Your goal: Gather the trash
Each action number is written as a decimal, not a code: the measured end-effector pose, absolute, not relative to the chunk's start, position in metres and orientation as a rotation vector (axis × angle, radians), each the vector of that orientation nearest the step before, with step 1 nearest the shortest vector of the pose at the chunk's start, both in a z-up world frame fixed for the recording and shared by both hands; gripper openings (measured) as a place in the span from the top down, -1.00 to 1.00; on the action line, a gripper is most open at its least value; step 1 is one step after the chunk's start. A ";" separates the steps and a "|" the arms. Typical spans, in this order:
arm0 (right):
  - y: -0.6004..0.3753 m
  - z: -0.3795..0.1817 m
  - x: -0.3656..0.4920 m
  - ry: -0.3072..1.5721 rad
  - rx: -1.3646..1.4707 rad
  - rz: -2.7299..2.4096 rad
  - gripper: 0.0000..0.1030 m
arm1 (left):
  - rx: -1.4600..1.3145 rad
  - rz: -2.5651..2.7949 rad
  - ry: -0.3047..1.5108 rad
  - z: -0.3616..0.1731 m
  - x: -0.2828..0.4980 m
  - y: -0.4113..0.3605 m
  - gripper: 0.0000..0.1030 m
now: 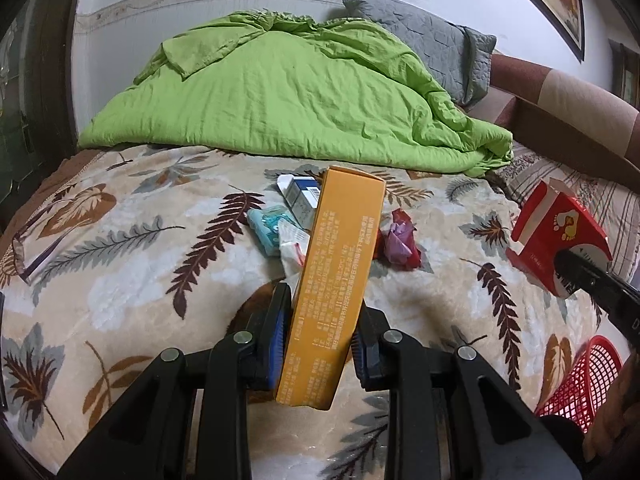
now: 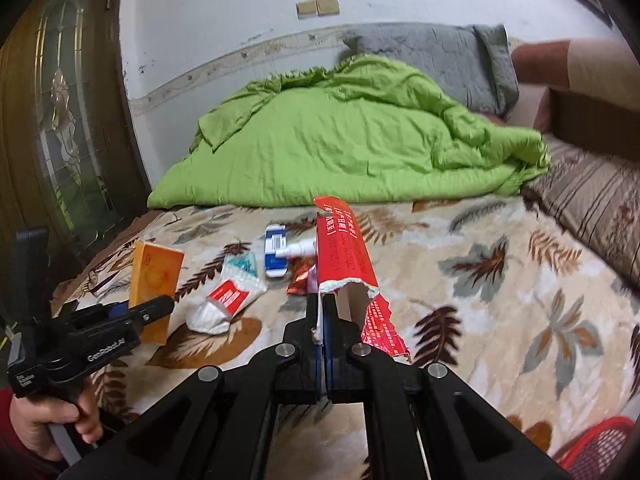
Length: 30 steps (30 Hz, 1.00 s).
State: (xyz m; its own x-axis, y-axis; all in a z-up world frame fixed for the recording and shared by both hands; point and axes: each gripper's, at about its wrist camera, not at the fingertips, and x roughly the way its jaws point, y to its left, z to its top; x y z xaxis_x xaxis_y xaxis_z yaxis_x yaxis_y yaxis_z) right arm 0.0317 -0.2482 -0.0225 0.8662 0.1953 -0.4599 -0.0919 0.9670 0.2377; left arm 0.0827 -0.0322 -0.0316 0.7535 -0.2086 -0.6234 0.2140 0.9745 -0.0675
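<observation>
My left gripper (image 1: 320, 308) is shut on a tall orange box (image 1: 340, 264), held upright over the leaf-patterned blanket; the same gripper (image 2: 160, 306) and orange box (image 2: 154, 280) show at the left of the right wrist view. My right gripper (image 2: 320, 308) is shut on the torn edge of a red carton (image 2: 344, 252), also seen at the right of the left wrist view as the red carton (image 1: 556, 232). On the blanket lie a blue-white box (image 2: 275, 254), a teal packet (image 2: 240, 262), a squeezed white-red tube (image 2: 224, 304) and a crumpled red wrapper (image 1: 398, 244).
A red mesh basket (image 1: 580, 384) sits at the bed's lower right edge, its rim (image 2: 596, 444) just in the right wrist view. A green duvet (image 1: 288, 100) and a grey pillow (image 1: 432, 40) fill the far side of the bed. A wooden door (image 2: 60, 120) stands left.
</observation>
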 end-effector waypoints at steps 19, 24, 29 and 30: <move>-0.250 -0.029 0.044 0.569 0.231 0.160 0.97 | 0.039 -0.280 0.695 -0.035 0.084 -0.049 0.49; -0.253 -0.025 0.041 0.553 0.251 0.167 0.97 | 0.056 -0.307 0.699 -0.035 0.081 -0.059 0.49; -0.257 -0.026 0.038 0.556 0.267 0.171 0.97 | 0.039 -0.322 0.752 -0.040 0.085 -0.056 0.49; -0.257 -0.027 0.037 0.557 0.271 0.172 0.97 | 0.020 -0.325 0.769 -0.042 0.087 -0.053 0.49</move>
